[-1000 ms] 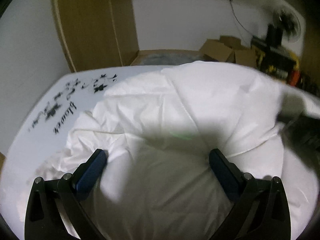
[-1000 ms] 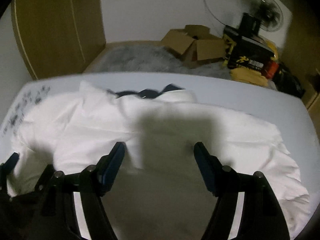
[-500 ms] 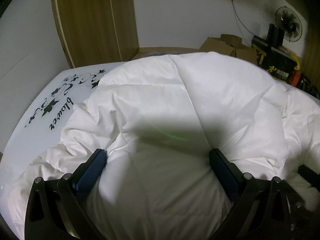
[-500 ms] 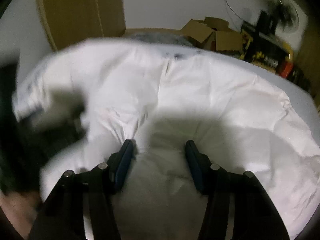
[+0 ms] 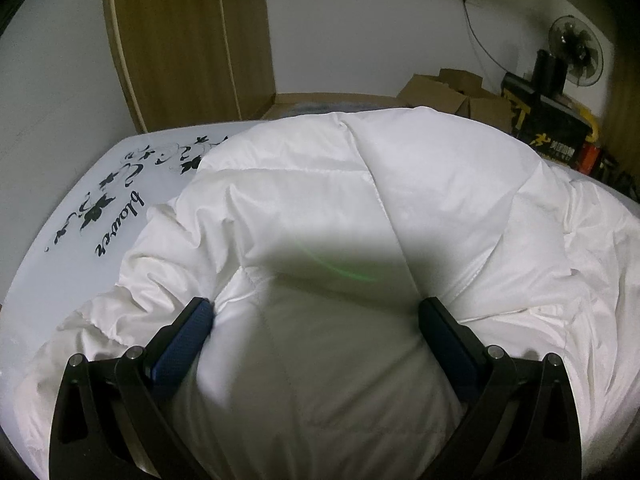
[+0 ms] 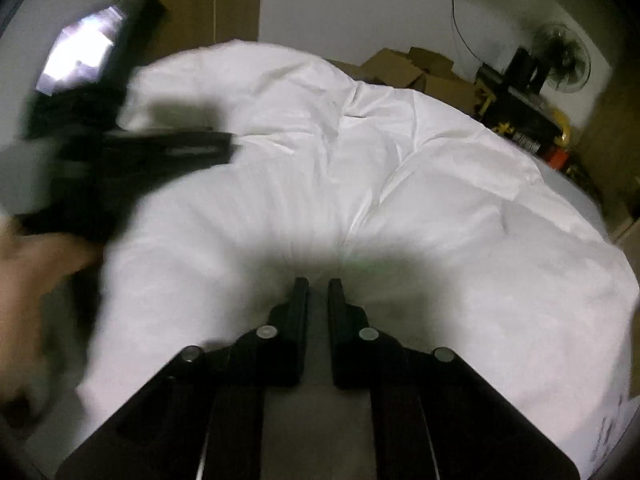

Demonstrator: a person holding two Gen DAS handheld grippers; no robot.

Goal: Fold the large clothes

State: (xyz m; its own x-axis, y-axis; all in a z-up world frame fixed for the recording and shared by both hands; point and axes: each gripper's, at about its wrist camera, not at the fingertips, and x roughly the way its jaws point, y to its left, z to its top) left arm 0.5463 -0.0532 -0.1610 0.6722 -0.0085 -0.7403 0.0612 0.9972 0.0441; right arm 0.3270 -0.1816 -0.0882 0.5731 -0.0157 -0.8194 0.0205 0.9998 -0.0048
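Note:
A puffy white jacket lies heaped on a white table with a black flower print. My left gripper rests low on the jacket's near part. Its blue-padded fingers stand wide apart, open, and a bulge of jacket swells between them. In the right wrist view the jacket fills the middle. My right gripper has its jaws closing to a narrow slit on a pinched fold of the jacket, and creases run out from its tips. The left tool's black frame and a hand show blurred at the left.
Behind the table stand a wooden cabinet, open cardboard boxes, a black box with yellow print and a fan by the white wall. Bare table shows at the left in the left wrist view and at the far right edge in the right wrist view.
The right gripper's jaws went from wide apart to nearly together on the jacket while it swept sideways. The jacket was drawn over into a taller heap. The left gripper kept still.

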